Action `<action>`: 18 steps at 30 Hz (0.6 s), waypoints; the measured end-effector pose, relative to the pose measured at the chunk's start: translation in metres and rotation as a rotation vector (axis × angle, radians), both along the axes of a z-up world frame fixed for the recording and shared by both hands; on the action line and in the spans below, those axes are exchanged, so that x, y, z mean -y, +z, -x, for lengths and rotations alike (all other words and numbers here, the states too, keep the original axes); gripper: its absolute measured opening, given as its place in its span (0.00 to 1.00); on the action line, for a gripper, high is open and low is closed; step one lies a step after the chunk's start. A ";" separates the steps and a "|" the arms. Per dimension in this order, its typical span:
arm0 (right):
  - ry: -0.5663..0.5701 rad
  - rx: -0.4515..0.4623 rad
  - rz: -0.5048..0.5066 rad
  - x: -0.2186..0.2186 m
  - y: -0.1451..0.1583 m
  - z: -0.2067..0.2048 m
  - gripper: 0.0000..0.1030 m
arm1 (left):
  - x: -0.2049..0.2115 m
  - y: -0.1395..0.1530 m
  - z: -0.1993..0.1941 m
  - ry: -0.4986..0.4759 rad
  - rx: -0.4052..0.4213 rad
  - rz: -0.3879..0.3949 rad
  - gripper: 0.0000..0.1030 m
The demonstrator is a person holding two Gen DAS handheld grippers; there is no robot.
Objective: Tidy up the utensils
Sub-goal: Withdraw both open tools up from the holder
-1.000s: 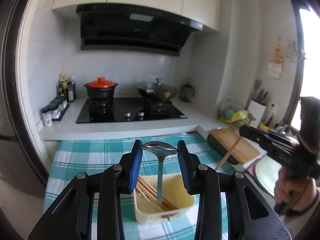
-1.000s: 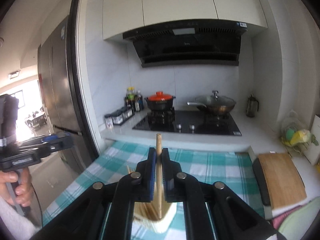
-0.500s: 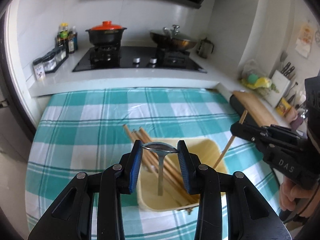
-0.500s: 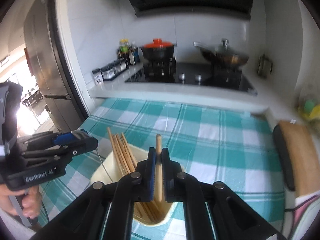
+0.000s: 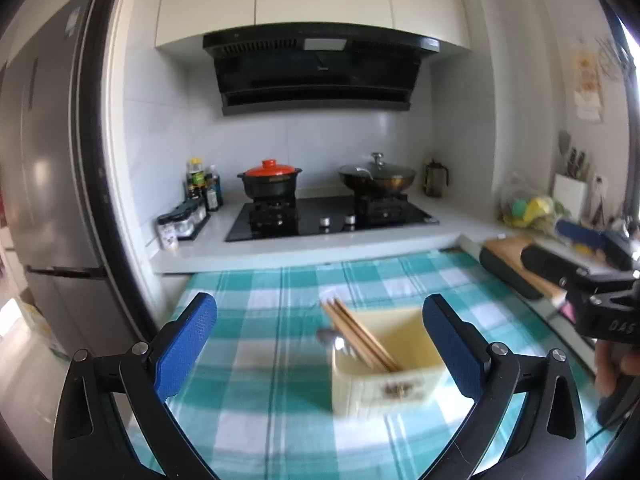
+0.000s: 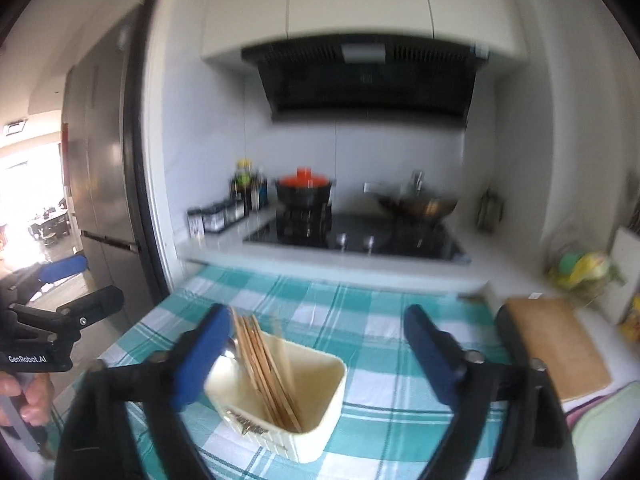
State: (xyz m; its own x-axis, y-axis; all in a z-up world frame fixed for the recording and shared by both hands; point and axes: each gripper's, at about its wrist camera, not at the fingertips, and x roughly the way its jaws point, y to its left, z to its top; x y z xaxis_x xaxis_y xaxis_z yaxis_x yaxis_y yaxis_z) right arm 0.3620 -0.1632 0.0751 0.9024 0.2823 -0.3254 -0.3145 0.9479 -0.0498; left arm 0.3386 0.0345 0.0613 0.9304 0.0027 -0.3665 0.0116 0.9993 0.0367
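A cream rectangular holder (image 5: 386,364) (image 6: 316,404) stands on the green checked tablecloth (image 5: 280,360). Several wooden chopsticks (image 5: 360,336) (image 6: 264,368) and a metal spoon (image 5: 332,340) (image 6: 226,364) lean in it, their tops over its far left rim. My left gripper (image 5: 320,344) is open and empty, above and in front of the holder. My right gripper (image 6: 316,356) is open and empty, also just above the holder. Each gripper shows at the edge of the other's view (image 5: 576,256) (image 6: 76,300).
A black hob (image 5: 332,216) with a red-lidded pot (image 5: 270,180) and a wok (image 5: 376,178) sits on the counter behind the table. Condiment jars (image 5: 182,224) stand left of it. A wooden cutting board (image 6: 556,348) lies to the right. A fridge (image 5: 44,200) stands left.
Both grippers have opened and pulled back up. The left let go of the spoon and the right let go of the chopstick; both now rest in the holder.
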 end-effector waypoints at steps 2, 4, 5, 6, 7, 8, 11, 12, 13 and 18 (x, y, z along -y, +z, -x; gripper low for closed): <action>-0.026 0.023 0.009 -0.001 0.003 0.029 1.00 | 0.005 -0.003 0.021 0.053 -0.031 -0.020 1.00; -0.041 0.028 -0.005 0.000 0.002 0.058 1.00 | 0.009 -0.008 0.042 0.106 -0.031 -0.023 1.00; -0.037 0.022 -0.028 0.002 0.000 0.074 1.00 | 0.010 -0.011 0.053 0.124 -0.034 -0.015 1.00; -0.033 0.012 -0.050 0.004 -0.002 0.087 1.00 | 0.012 -0.014 0.063 0.135 -0.041 -0.009 1.00; -0.030 0.000 -0.072 0.006 -0.005 0.099 1.00 | 0.014 -0.017 0.073 0.143 -0.048 -0.005 1.00; -0.035 -0.011 -0.083 0.008 -0.008 0.111 1.00 | 0.016 -0.019 0.079 0.147 -0.054 -0.005 1.00; -0.071 -0.038 -0.072 0.009 -0.015 0.137 1.00 | 0.019 -0.024 0.101 0.148 -0.082 0.003 1.00; -0.079 -0.048 -0.066 0.009 -0.017 0.144 1.00 | 0.019 -0.024 0.107 0.140 -0.090 0.011 1.00; -0.085 -0.058 -0.065 0.010 -0.019 0.150 1.00 | 0.019 -0.024 0.112 0.135 -0.097 0.017 1.00; -0.103 -0.069 -0.053 0.010 -0.021 0.172 1.00 | 0.017 -0.021 0.130 0.125 -0.141 0.029 1.00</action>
State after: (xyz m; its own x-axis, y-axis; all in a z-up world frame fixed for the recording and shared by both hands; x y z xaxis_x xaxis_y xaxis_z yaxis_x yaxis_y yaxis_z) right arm 0.1905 -0.1731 0.0545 0.9035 0.2081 -0.3747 -0.2165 0.9761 0.0201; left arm 0.2086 0.0172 0.0400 0.8628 0.1026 -0.4951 -0.1096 0.9939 0.0149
